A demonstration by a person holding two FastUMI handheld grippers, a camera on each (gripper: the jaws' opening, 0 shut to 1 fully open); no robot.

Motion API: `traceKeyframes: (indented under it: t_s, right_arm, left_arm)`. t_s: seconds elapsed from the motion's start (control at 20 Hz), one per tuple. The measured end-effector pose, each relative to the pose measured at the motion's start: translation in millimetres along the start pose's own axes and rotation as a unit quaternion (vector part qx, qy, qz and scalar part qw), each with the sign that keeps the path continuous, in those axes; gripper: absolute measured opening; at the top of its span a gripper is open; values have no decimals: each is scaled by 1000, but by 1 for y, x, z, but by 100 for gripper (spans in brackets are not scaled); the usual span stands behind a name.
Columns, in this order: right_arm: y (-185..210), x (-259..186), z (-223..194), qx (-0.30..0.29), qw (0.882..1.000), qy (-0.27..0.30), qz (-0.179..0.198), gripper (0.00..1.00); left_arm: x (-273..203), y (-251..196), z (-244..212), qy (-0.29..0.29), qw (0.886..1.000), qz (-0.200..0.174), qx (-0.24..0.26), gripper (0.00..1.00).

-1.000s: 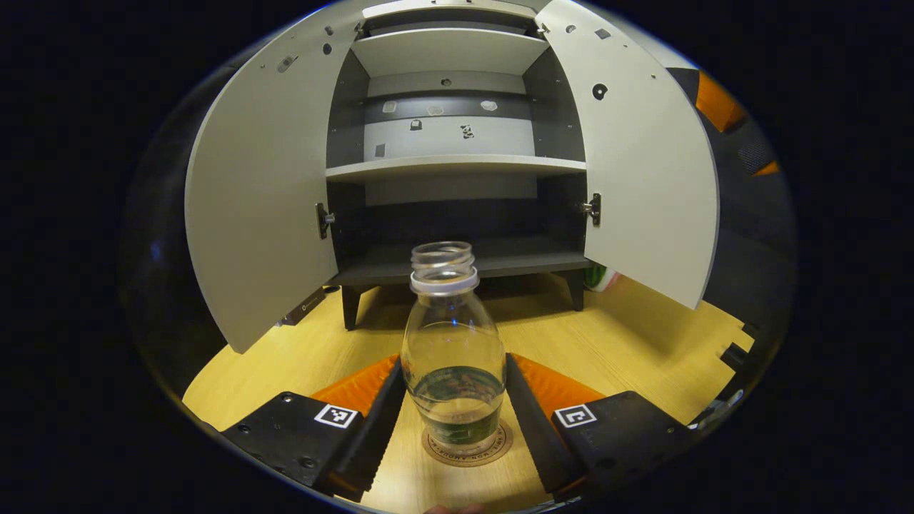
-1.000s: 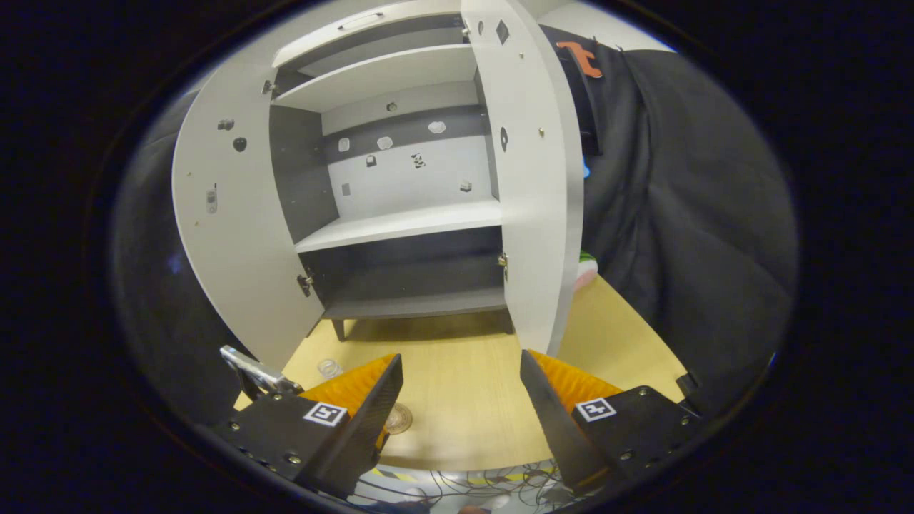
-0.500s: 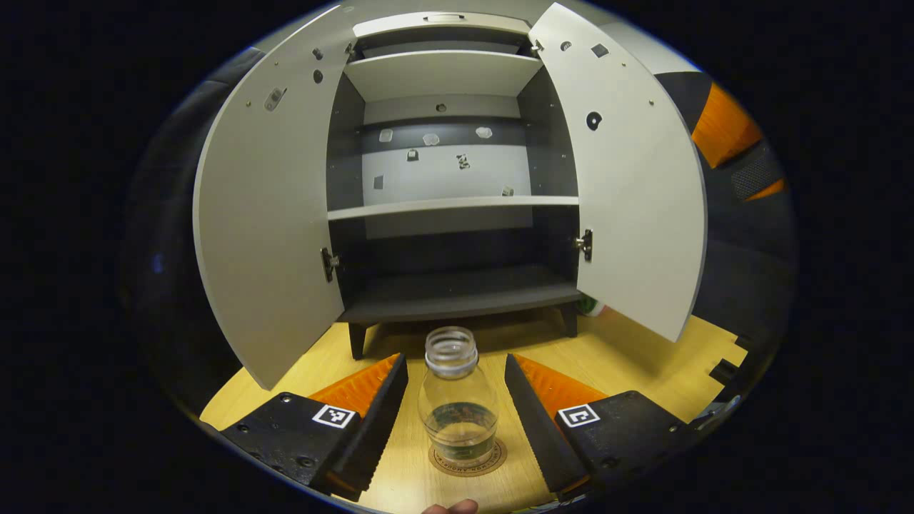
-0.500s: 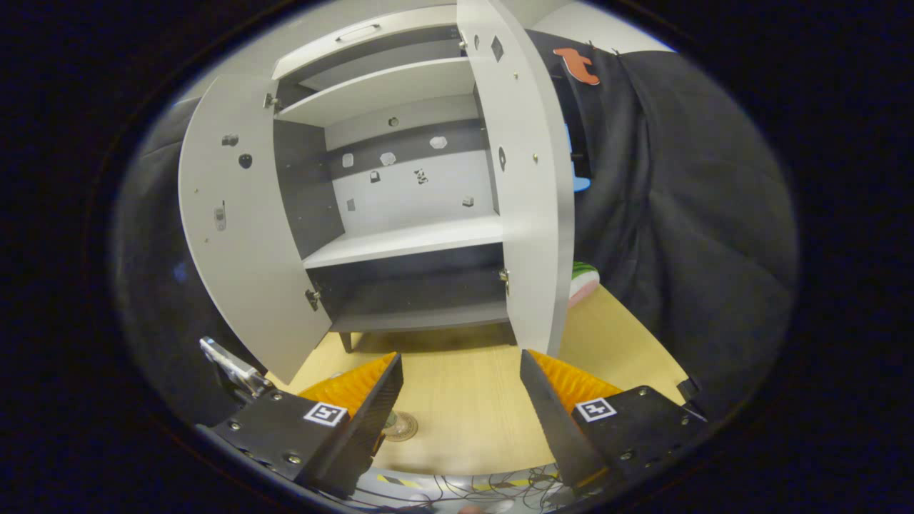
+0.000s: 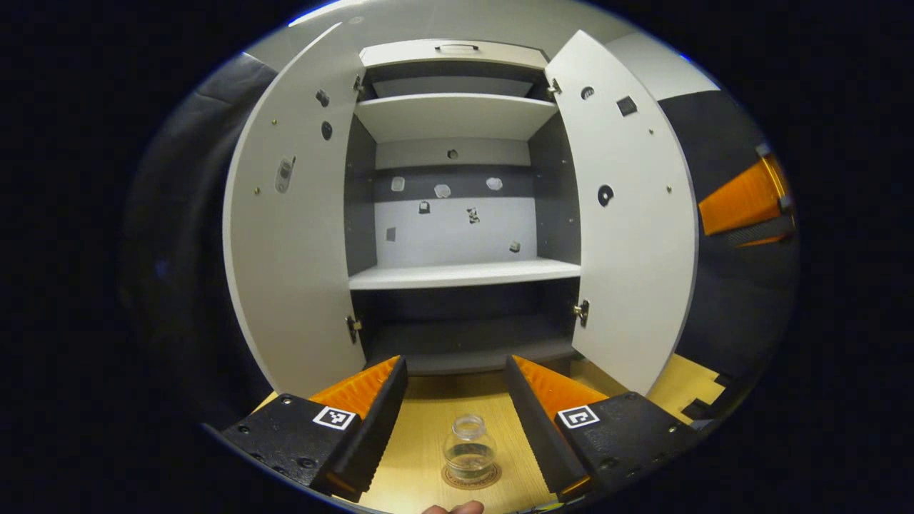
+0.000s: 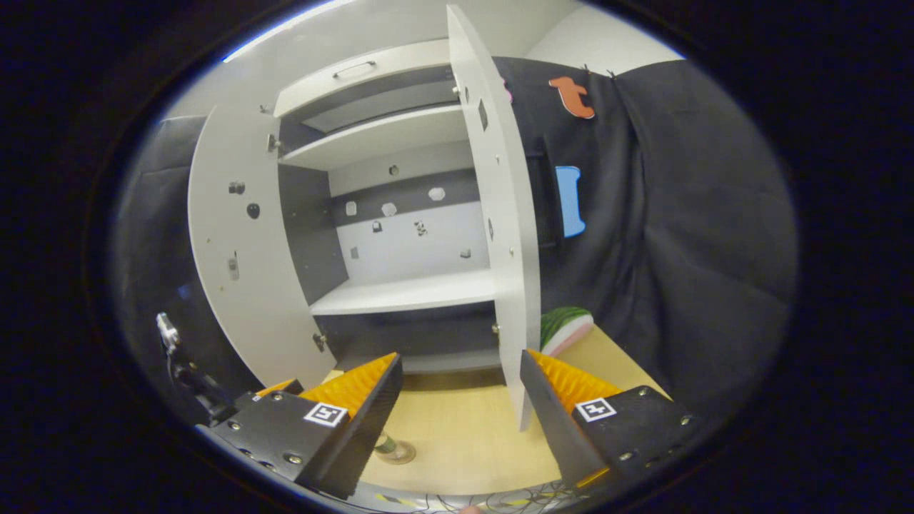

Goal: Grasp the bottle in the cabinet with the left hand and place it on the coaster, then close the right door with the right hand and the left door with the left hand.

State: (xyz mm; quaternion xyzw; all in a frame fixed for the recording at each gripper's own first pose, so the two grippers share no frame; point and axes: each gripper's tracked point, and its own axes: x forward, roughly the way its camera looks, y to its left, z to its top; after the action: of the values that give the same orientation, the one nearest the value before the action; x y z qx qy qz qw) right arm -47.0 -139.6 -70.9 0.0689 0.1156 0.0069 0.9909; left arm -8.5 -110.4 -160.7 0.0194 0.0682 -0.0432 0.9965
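Item 1, bottle (image 5: 469, 448): upright on coaster (image 5: 471, 477), now clear of your left gripper (image 5: 455, 407), which has pulled back, jaws spread. Placement looks done. Item 2, right gripper (image 6: 460, 400): jaws spread, empty, nearer right door (image 6: 500, 214); shut that next, then left door (image 5: 293, 235).

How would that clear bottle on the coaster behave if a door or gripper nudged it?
The bottle looks nearly empty and uncapped, so probably light and easy to tip. It stands upright on the small round coaster, hardly wider than its base, so a knock could shift it off. Its smooth, rounded body would likely roll once down.
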Motion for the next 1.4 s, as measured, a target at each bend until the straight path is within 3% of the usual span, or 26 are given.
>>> traceKeyframes:
  t_s: [0.2,0.3,0.6,1.05,1.4]
  right_arm:
    - [-29,3,43,0,999,-38,-8,96]
    - [-52,7,58,-4,999,-49,-18,100]
    - [-103,33,76,-4,998,-53,-29,100]
    - [-108,67,78,-17,999,-50,-5,100]
    - [-97,69,76,-34,998,-53,9,98]
  left_arm:
    - [-4,20,43,-13,1000,16,-16,88]
    - [-9,32,59,-20,999,27,-20,87]
    - [-29,58,80,-27,997,63,-18,87]
    - [-38,83,77,-15,994,107,-32,87]
    - [-40,87,69,-6,994,111,-24,87]
